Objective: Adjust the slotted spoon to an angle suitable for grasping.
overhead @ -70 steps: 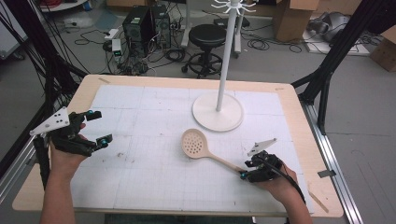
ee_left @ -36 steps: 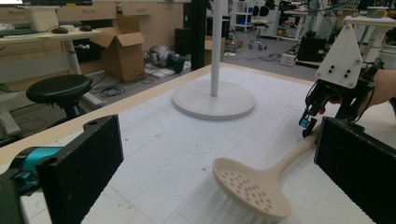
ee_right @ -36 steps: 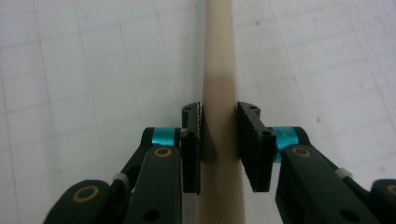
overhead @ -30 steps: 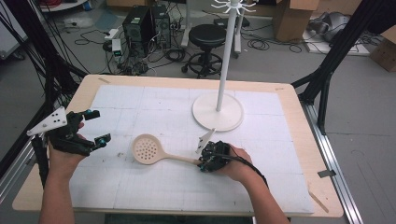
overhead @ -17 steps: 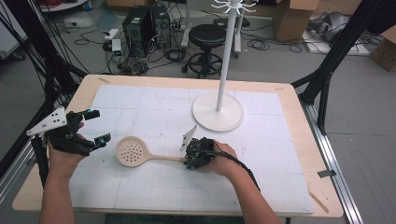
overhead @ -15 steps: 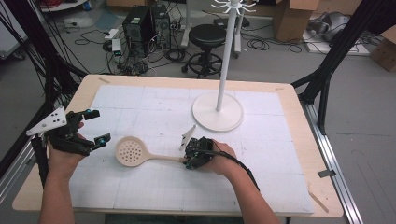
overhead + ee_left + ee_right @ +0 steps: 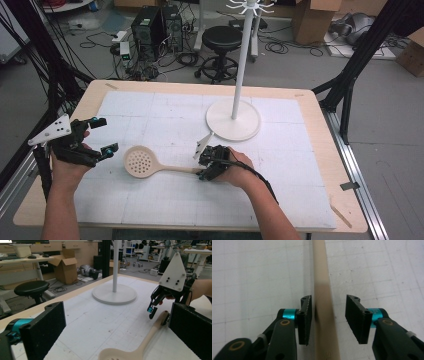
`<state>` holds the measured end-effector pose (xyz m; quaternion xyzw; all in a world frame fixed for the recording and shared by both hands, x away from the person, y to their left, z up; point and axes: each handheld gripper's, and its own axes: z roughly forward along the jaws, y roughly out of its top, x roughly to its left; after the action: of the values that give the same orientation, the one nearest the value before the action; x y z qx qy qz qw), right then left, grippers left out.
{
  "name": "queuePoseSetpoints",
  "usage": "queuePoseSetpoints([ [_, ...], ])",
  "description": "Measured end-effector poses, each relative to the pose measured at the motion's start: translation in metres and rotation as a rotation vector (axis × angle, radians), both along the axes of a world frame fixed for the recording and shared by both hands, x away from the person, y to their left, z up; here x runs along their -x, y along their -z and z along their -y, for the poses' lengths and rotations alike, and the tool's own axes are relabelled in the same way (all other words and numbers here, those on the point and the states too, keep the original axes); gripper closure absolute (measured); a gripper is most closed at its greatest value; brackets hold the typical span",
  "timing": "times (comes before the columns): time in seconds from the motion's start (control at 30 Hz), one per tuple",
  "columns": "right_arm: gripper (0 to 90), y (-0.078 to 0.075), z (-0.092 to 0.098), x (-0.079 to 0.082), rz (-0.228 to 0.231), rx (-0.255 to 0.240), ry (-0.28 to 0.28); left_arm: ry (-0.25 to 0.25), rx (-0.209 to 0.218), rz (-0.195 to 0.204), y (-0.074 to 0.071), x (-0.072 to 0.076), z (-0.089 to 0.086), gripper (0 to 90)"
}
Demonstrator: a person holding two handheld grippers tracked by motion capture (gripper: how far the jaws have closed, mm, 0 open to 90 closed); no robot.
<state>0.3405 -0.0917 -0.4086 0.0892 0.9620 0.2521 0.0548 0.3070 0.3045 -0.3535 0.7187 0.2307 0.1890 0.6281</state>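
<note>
A beige slotted spoon (image 7: 141,161) lies flat on the white mat (image 7: 165,115), head to the left, handle running right. My right gripper (image 7: 201,171) sits over the handle's end. Its jaws have just been opening, and the handle (image 7: 322,277) now lies between the pads with a clear gap on the right side. My left gripper (image 7: 104,135) hovers open just left of the spoon's head, nothing between its jaws. In the left gripper view the spoon (image 7: 150,335) lies ahead of the wide-apart jaws of the left gripper (image 7: 117,332), with the right gripper (image 7: 158,315) at the far end of the handle.
A white stand with a round base (image 7: 233,120) rises from the far middle of the mat, close behind the right hand; its base (image 7: 114,293) lies ahead in the left gripper view. The wooden table edge (image 7: 320,135) borders the mat. A stool and boxes sit on the floor beyond.
The right hand has dragged the spoon leftward across the mat, from the right side toward the left gripper, then its jaws have parted off the handle. The left gripper has stayed put.
</note>
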Motion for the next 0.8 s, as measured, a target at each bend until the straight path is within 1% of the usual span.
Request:
queuePoseSetpoints([
  [0.1,50.2,-0.008,0.008,0.002,0.016,-0.031,0.027,0.001,-0.001,0.0,0.0,0.0,0.0,1.7],
  [0.13,48.1,-0.012,0.011,0.003,0.018,-0.046,0.04,0.001,-0.001,0.0,0.0,0.0,0.0,1.7],
  [0.23,45.6,-0.023,0.023,0.006,0.031,-0.098,0.053,0.0,0.003,-0.002,0.0,0.0,0.0,1.7],
  [0.27,45.1,-0.028,0.029,0.008,0.043,-0.119,0.071,0.0,0.003,-0.001,0.0,0.0,0.0,1.7],
  [0.33,43.7,-0.035,0.04,0.011,0.047,-0.161,0.085,0.001,0.003,0.0,0.0,0.0,0.0,1.7],
  [0.4,42.6,-0.041,0.052,0.014,0.068,-0.184,0.113,0.002,0.002,-0.001,0.0,0.0,0.0,1.7],
  [0.5,41.0,-0.049,0.07,0.019,0.088,-0.241,0.149,0.002,0.001,-0.002,0.0,0.0,0.001,1.7],
  [0.53,40.3,-0.051,0.076,0.021,0.089,-0.253,0.165,0.004,-0.001,0.001,0.0,0.0,0.001,1.7],
  [0.57,39.2,-0.053,0.083,0.022,0.102,-0.273,0.174,0.004,-0.003,0.0,0.0,0.0,0.001,1.7],
  [0.67,36.6,-0.057,0.103,0.027,0.12,-0.336,0.22,0.004,-0.002,-0.001,0.0,0.0,0.001,1.7],
  [0.7,35.2,-0.058,0.109,0.03,0.123,-0.356,0.246,0.005,-0.002,-0.003,0.0,0.0,0.002,1.7],
  [0.8,33.6,-0.06,0.128,0.036,0.167,-0.418,0.282,0.005,0.0,-0.005,0.0,0.0,0.002,1.7],
])
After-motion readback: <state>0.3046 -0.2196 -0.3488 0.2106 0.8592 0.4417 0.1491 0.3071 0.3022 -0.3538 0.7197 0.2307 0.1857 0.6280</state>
